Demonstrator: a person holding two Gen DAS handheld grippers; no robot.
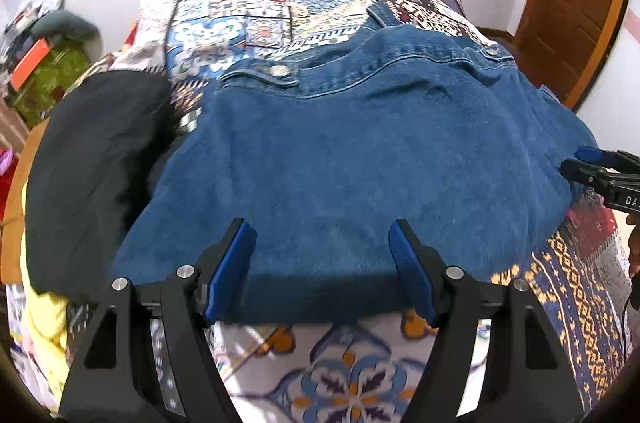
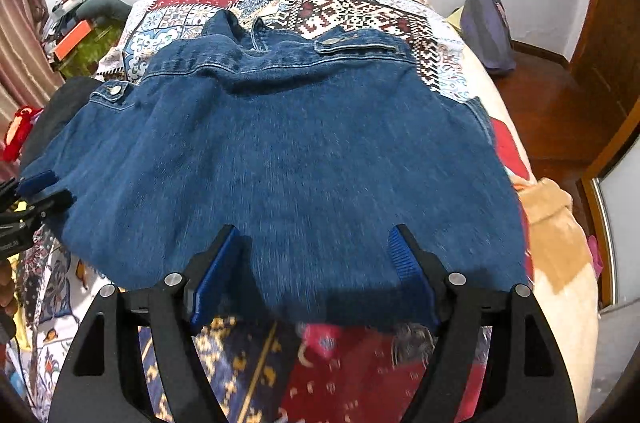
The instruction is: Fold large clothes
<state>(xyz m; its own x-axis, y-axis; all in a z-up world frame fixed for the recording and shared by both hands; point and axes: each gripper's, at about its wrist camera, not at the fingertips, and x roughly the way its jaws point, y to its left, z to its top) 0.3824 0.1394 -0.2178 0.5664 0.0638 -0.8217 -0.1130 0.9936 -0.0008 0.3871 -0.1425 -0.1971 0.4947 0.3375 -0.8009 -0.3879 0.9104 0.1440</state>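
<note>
The denim jacket [image 1: 340, 159] lies on the bed [image 1: 352, 375], apparently folded once with collar at the far end. Both grippers, left [image 1: 322, 243] and right [image 2: 316, 251], hang over its near edge, jaws wide, gripping nothing. More folds probably remain.

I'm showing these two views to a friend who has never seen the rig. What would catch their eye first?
Most striking is the blue denim jacket spread back-up across the middle of the bed, over a busy patchwork bedspread. The left gripper and the right gripper hover open over its near hem, and a dark garment lies at the jacket's left.
</note>
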